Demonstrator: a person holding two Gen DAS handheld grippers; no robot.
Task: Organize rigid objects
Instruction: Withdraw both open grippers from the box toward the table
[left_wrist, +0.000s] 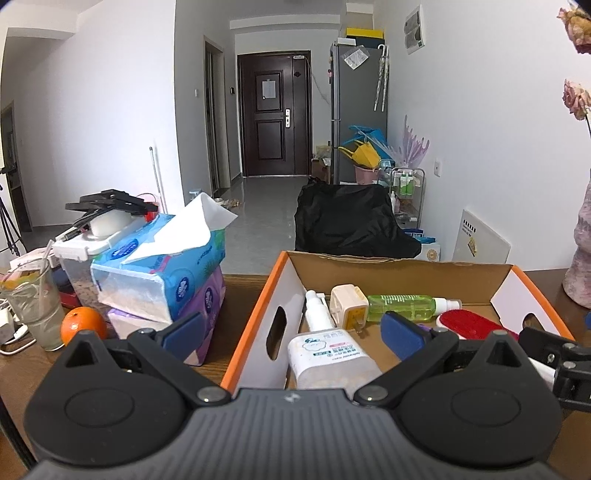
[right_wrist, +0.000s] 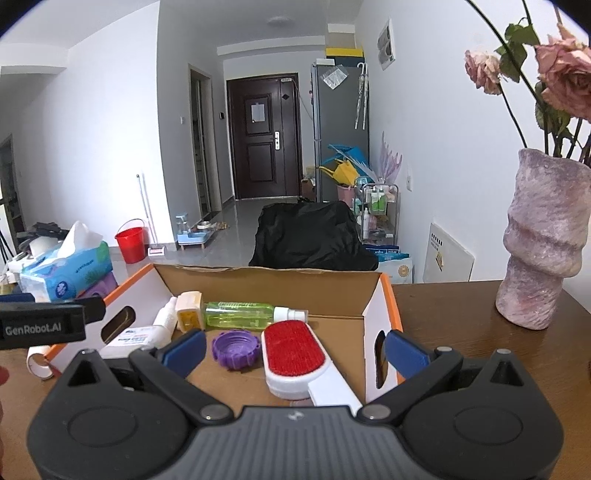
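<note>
Both grippers, left (left_wrist: 291, 332) and right (right_wrist: 295, 349), were wide open and empty over the orange-edged cardboard box (right_wrist: 373, 317); inside it lay a red-faced white lint brush (right_wrist: 293, 354).

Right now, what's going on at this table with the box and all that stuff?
A person is tidying small items into an open cardboard box with two handheld claws. Both the left claw and the right claw are open and hold nothing, poised over the box. Inside lie a white bottle, a plug, a green bottle, a purple cap and a red lint brush. Tissue packs and an orange sit outside to the left.
</note>
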